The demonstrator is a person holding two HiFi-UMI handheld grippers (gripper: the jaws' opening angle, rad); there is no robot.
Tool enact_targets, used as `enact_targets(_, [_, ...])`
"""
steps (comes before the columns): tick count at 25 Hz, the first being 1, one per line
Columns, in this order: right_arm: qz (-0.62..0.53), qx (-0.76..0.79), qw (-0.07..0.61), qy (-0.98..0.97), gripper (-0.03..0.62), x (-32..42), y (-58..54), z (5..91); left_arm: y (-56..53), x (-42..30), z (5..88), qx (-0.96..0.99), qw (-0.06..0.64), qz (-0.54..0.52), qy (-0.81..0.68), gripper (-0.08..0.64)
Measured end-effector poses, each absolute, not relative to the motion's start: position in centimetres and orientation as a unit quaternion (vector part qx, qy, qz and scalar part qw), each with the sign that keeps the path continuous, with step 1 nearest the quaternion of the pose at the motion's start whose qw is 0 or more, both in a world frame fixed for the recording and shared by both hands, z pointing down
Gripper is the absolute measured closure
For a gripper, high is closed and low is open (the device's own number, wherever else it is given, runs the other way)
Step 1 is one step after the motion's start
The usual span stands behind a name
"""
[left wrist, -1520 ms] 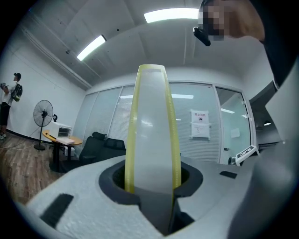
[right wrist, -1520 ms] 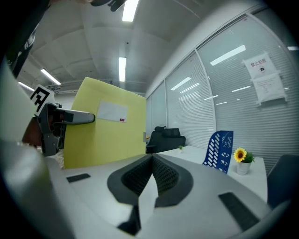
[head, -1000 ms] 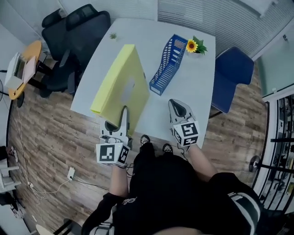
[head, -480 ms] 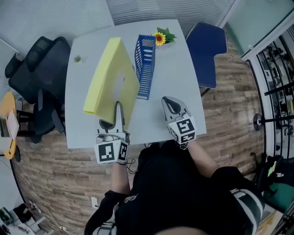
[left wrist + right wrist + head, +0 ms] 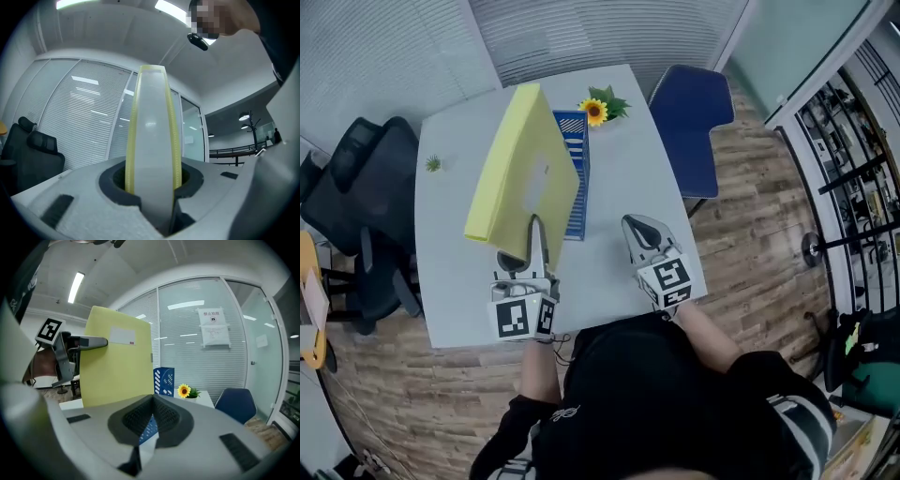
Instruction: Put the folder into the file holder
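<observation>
The left tongs (image 5: 534, 234) gripped the yellow folder (image 5: 523, 169) by its lower edge, upright beside the blue file holder (image 5: 578, 199); the right tongs (image 5: 633, 225) hovered closed, empty, over the bench (image 5: 455, 281).

Hidden and unreadable
The yellow folder (image 5: 523, 173) covers the left side of the blue file holder (image 5: 578, 187); the print on the wall notice (image 5: 213, 327) and a small green thing (image 5: 433, 163) on the table (image 5: 623, 141) are too small to tell.
</observation>
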State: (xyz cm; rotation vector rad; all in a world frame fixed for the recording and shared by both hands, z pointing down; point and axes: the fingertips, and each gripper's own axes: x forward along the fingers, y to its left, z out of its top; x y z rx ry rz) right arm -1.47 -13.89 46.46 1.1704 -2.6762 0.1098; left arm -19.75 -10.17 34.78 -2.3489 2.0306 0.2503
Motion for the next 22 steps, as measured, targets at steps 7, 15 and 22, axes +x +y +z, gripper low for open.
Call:
enact_targets(7, [0.028, 0.405, 0.109, -0.907, 0.587, -0.6, -16.2, 45.6, -13.1, -20.0, 34.9, -0.751, 0.013, 0.087, 0.655, 0.413])
enact_targets(15, [0.033, 0.423, 0.111, -0.899, 0.588, 0.7, -17.5, 46.3, -15.4, -20.1, 35.8, -0.756, 0.017, 0.088, 0.648, 0.411])
enact_targets(22, [0.028, 0.420, 0.123, -0.899, 0.588, 0.7, -18.0, 46.7, -16.9, -20.3, 36.4, -0.758, 0.015, 0.095, 0.645, 0.410])
